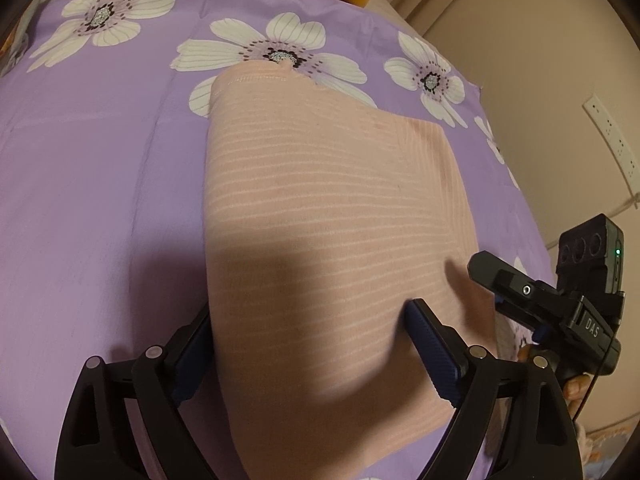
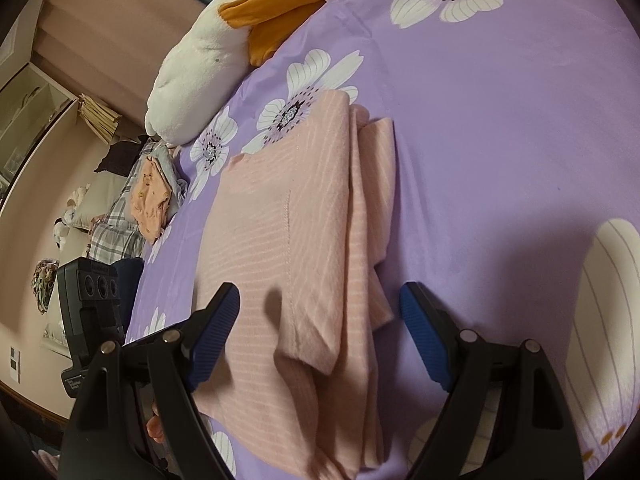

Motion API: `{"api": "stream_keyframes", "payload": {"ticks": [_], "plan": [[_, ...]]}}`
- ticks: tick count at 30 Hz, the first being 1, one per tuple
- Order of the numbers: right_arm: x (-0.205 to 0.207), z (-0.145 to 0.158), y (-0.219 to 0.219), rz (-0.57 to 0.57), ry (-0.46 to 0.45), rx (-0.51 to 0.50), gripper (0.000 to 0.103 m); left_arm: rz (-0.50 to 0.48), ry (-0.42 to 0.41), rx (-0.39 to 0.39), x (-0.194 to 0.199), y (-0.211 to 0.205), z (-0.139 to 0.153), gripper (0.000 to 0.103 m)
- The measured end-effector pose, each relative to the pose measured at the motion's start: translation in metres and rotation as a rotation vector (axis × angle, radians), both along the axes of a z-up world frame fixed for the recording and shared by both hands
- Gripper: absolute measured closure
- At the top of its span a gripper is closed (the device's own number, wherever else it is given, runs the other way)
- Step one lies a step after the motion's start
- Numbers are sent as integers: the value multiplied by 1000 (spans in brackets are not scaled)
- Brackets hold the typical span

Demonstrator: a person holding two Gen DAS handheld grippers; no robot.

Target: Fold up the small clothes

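Left gripper (image 1: 310,332): jaws released, straddling the near end of the pink striped garment (image 1: 320,208), nothing gripped. Garment lies partly folded on the purple floral bed sheet (image 1: 100,200), long axis running away from both jaws. Right gripper (image 2: 320,316): jaws released, over the layered folded edge (image 2: 360,208). Both equally near; likely next move is pinching the near end.

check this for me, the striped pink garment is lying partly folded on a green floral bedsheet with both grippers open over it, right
Not quite: the bedsheet is purple with white flowers, not green, as both wrist views show. The rest holds: the striped pink garment lies partly folded on it, and the left gripper and right gripper are both open over it.
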State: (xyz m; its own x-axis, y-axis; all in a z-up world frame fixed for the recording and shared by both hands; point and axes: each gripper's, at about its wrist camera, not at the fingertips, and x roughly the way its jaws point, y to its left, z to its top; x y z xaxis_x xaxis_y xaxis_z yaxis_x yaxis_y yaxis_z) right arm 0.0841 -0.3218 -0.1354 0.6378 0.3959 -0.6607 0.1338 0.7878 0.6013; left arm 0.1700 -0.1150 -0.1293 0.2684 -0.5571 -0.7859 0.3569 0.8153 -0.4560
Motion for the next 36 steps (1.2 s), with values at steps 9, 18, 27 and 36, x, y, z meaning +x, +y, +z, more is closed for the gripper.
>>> {"api": "stream_keyframes", "payload": {"ticks": [9,18,27,36], "plan": [[19,0,2,18,-14,0,21,9,11,-44,14,3,-1,13],[32,-5,0,19,-31,-1,35,33,32,-89,34,3,-2,13],[39,-5,6,13,-29,-76,52,32,-5,-48,37,-6,-1,13],[45,3,25,24,-23,-261,59,29,-27,-2,34,-8,0,18]]}}
